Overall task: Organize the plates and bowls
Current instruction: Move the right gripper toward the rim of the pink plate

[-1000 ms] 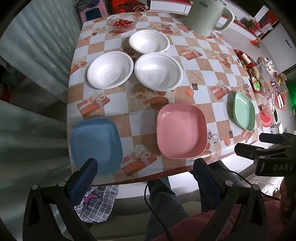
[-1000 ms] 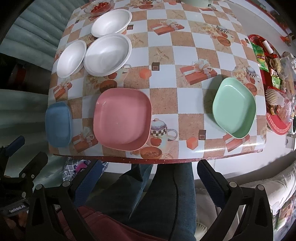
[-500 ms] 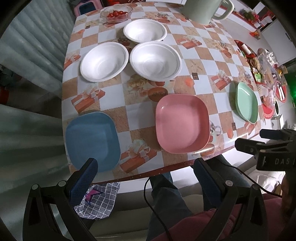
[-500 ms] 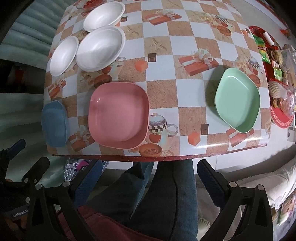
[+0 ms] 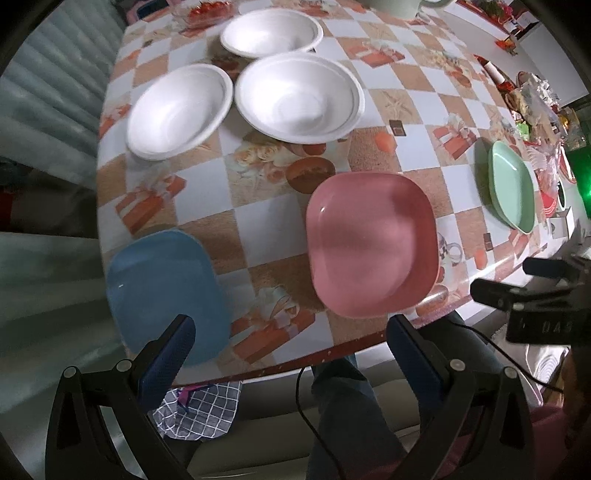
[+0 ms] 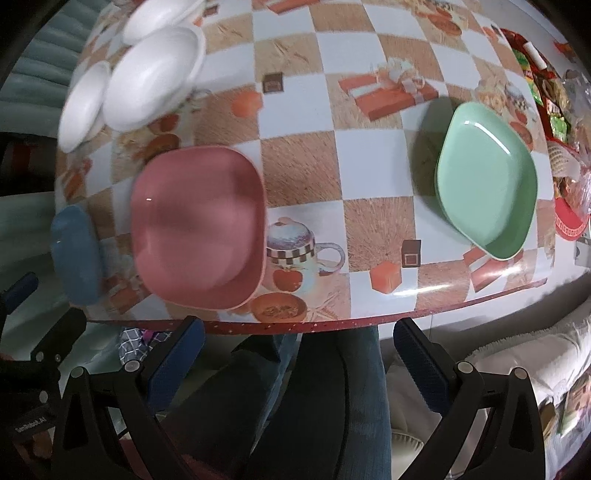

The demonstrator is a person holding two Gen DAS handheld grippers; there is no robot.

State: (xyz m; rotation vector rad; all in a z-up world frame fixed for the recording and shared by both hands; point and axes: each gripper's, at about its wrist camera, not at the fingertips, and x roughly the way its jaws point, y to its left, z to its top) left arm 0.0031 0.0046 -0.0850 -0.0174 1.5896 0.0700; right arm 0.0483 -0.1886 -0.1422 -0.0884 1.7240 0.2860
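Counter first: it fills both my views, covered in a checked cloth printed with gift boxes and teapots, its red near edge just ahead of my tools. On it, largest of the dishes, the pink plate lies near the front edge around the middle. The blue plate sits at the near left corner, well apart from the pink one, and the green plate lies off to the right, also well apart. Farther back on the left I see three white bowls in a cluster: the big bowl in the middle, the left bowl just beside it with rims almost touching, and the far bowl behind them. A glass dish of red fruit stands at the far left edge, blurred. My left tool hangs released, fingers spread wide, in front of the counter's edge between the blue and pink plates, holding nothing. My right tool is likewise spread and empty, below the near edge.
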